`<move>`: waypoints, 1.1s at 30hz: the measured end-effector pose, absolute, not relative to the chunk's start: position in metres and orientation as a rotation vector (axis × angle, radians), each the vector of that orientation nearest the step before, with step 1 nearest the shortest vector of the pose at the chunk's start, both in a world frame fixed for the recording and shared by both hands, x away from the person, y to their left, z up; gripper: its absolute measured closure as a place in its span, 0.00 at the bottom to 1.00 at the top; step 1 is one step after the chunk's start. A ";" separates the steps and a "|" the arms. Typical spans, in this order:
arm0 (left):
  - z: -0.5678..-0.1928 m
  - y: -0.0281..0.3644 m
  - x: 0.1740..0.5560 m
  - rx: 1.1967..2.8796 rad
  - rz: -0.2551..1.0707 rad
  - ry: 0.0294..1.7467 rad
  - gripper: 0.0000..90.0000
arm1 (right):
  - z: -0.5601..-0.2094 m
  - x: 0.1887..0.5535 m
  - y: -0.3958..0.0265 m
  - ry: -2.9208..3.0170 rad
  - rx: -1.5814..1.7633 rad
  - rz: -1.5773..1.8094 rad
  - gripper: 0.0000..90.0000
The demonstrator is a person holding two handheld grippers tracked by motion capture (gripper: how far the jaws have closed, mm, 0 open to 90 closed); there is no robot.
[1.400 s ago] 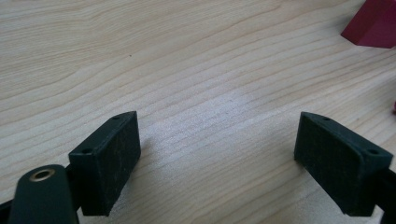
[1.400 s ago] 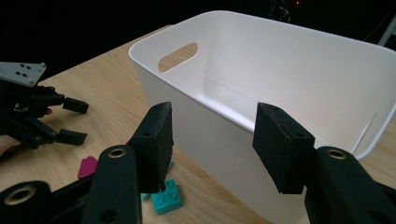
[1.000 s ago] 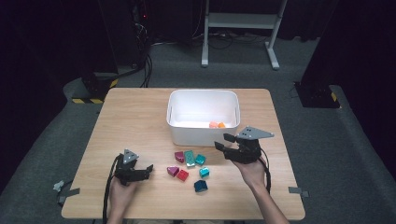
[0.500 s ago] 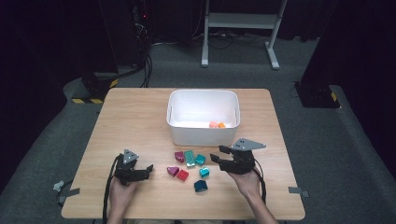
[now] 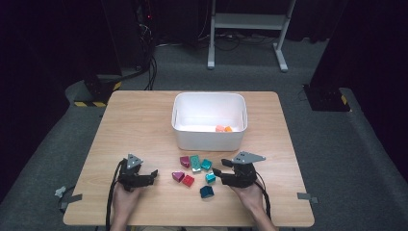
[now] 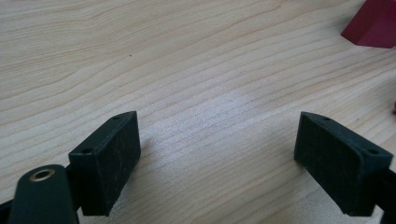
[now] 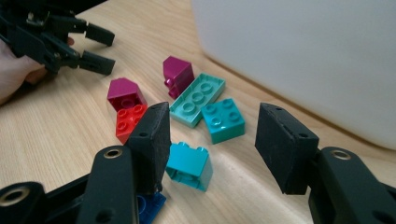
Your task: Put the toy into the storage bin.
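2 grippers sit low over my table (image 5: pixel 144 120). My right gripper (image 7: pixel 212 140) has just been opening its jaws around a teal brick (image 7: pixel 189 165), pads not touching it, near the white bin (image 5: pixel 210 120). My left gripper (image 6: pixel 217 154) rests wide open over bare wood.

A dark red block (image 6: pixel 371 25) is cut off by the top right corner of the left gripper view. In the right gripper view a blue brick (image 7: pixel 149 205) lies largely hidden behind a jaw, and the white bin (image 7: pixel 299 51) runs off the frame. Seen from above, the orange pieces (image 5: pixel 223 128) inside are too small to identify.
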State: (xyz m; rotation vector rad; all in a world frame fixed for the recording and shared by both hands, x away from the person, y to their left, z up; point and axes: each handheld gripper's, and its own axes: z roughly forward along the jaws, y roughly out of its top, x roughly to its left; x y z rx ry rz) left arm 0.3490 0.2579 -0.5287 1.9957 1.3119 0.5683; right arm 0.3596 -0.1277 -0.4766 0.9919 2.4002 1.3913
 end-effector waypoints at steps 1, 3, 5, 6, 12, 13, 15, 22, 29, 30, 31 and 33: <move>-0.529 0.258 0.349 1.996 0.568 1.312 0.16 | -0.479 0.359 -0.126 2.408 0.993 1.388 0.50; -0.529 0.258 0.349 1.996 0.568 1.311 0.16 | -0.483 0.358 -0.122 2.423 0.991 1.373 0.50; -0.529 0.258 0.349 1.996 0.568 1.312 0.16 | -0.487 0.357 -0.119 2.436 0.981 1.359 0.50; -0.529 0.258 0.349 1.996 0.568 1.312 0.16 | -0.489 0.357 -0.117 2.444 0.981 1.353 0.49; -0.529 0.258 0.349 1.996 0.568 1.312 0.16 | -0.497 0.356 -0.112 2.461 0.988 1.349 0.49; -0.529 0.258 0.349 1.995 0.568 1.312 0.16 | -0.499 0.356 -0.110 2.466 0.996 1.342 0.48; -0.529 0.258 0.349 1.996 0.568 1.312 0.16 | -0.501 0.356 -0.109 2.467 0.994 1.341 0.48; -0.529 0.258 0.349 1.995 0.568 1.312 0.16 | -0.507 0.357 -0.104 2.484 0.999 1.314 0.47; -0.529 0.258 0.349 1.995 0.568 1.312 0.16 | -0.511 0.359 -0.099 2.488 1.016 1.284 0.47; -0.529 0.258 0.349 1.995 0.569 1.312 0.16 | -0.512 0.359 -0.098 2.489 1.021 1.279 0.47; -0.529 0.258 0.349 1.995 0.569 1.312 0.16 | -0.512 0.359 -0.098 2.494 1.021 1.272 0.47; -0.529 0.258 0.349 1.995 0.569 1.312 0.16 | -0.513 0.360 -0.096 2.498 1.018 1.261 0.47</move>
